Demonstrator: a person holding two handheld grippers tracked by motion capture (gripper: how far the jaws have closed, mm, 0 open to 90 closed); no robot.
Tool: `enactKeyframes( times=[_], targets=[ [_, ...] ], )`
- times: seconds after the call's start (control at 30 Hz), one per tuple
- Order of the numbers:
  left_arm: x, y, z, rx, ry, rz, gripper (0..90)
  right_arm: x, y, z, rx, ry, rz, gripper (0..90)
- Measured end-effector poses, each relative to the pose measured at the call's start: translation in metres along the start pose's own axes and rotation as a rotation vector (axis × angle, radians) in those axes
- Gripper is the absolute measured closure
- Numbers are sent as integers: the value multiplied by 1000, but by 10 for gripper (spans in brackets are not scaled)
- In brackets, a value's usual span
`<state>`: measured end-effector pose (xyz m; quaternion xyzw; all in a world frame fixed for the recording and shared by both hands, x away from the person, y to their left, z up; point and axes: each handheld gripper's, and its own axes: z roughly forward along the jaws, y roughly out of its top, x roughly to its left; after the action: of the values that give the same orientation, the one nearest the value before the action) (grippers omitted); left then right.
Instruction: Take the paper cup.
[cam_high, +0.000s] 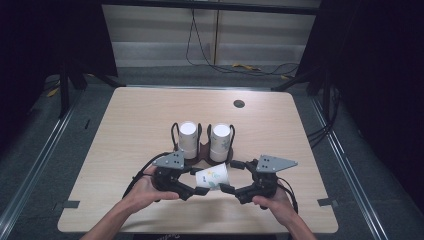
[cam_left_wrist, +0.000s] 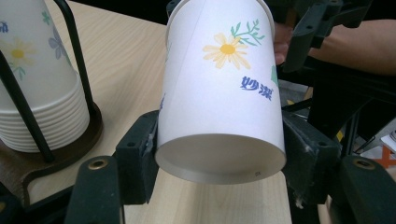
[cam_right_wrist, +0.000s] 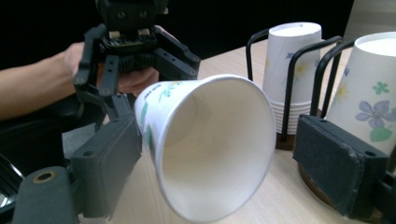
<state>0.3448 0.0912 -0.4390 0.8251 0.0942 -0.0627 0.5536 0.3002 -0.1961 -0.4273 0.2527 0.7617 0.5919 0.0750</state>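
High view: at the left, the left gripper clamps the base end of a white paper cup printed with flowers, which lies on its side above the pale wooden table, just in front of two stacks of upturned white paper cups in a dark wire holder. At the right, the right gripper has its jaws apart around the cup's wide mouth; its pads seem clear of the rim, though the angle makes that uncertain.
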Motion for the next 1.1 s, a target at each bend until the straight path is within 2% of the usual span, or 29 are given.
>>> enactKeyframes(
  times=[0.2, 0.5, 0.87, 1.0, 1.1],
  targets=[
    [0, 1, -2, -24, 1, -4, 361, 0, 5, 0, -46, 19, 20, 143],
    [0, 2, -2, -44, -11, -8, 361, 2, 8, 5, -79, 36, 32, 144],
    [-2, 5, -4, -65, -17, -4, 360, 0, 11, 10, -152, 55, 80, 143],
    [-2, 6, -5, -70, -18, 3, 360, -1, 9, 12, -145, 66, 89, 143],
    [-3, 6, -5, -78, -25, -7, 360, -1, 8, 14, -141, 76, 99, 141]
  ],
)
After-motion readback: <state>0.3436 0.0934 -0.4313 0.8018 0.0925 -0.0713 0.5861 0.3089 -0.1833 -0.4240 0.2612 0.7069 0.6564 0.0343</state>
